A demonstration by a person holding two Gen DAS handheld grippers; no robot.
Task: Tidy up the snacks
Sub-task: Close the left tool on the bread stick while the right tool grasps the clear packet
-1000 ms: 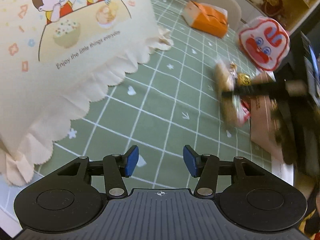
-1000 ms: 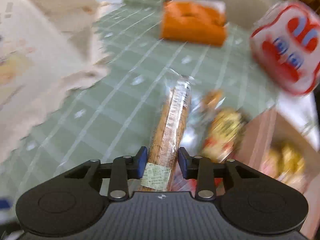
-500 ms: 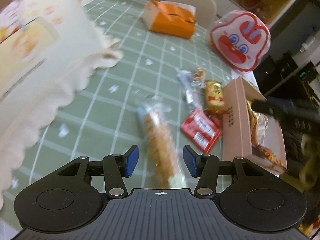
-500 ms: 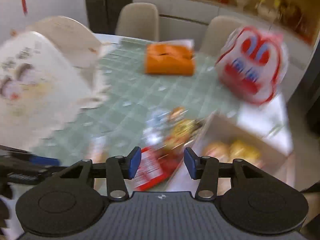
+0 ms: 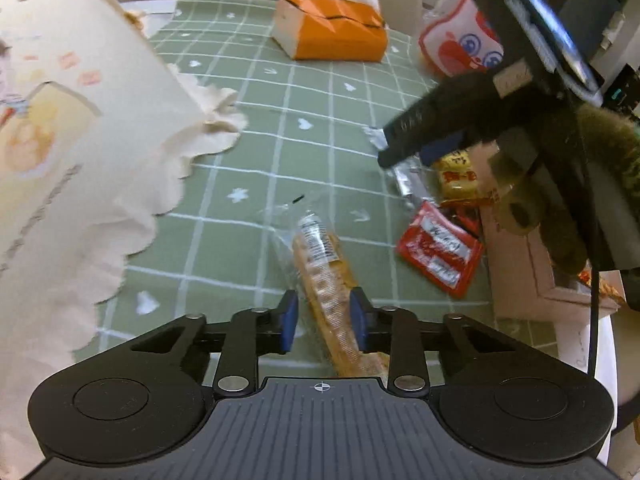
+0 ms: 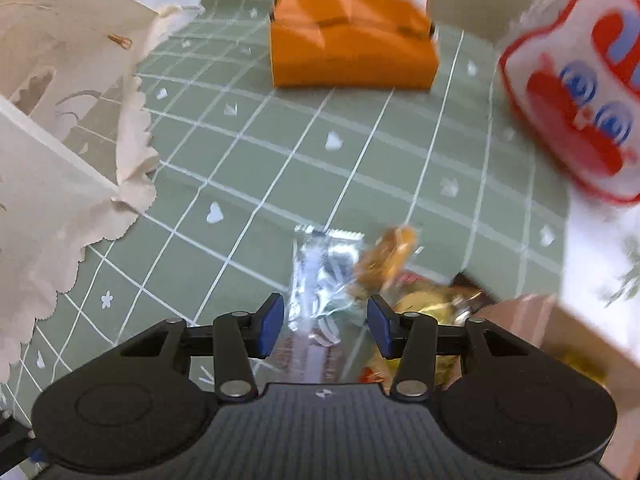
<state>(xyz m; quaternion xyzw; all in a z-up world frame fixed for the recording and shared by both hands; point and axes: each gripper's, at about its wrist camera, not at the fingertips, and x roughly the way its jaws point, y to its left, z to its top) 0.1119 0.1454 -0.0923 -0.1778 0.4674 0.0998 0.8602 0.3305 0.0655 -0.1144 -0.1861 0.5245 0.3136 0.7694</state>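
Observation:
A long biscuit pack [image 5: 326, 280] in clear wrap lies on the green checked tablecloth [image 5: 312, 92], between the blue pads of my left gripper [image 5: 323, 320]. The jaws stand close on each side of it; a grip is not clear. My right gripper [image 6: 326, 326] is open, low over a clear-wrapped snack [image 6: 320, 280] and a small orange one [image 6: 388, 254]. It also shows in the left wrist view [image 5: 432, 140], above a yellow packet [image 5: 456, 176] and a red packet [image 5: 440, 252]. A pink box [image 5: 516, 264] holds more snacks.
A cream paper bag [image 5: 68, 152] with scalloped edge fills the left. An orange tissue pack [image 5: 332, 28] and a red-and-white bunny bag [image 6: 572, 92] stand at the back. Chairs are beyond the table.
My right gripper let go of the biscuit pack and moved right over the small snacks. My left gripper swung right from the bag onto the biscuit pack, and its jaws narrowed around it.

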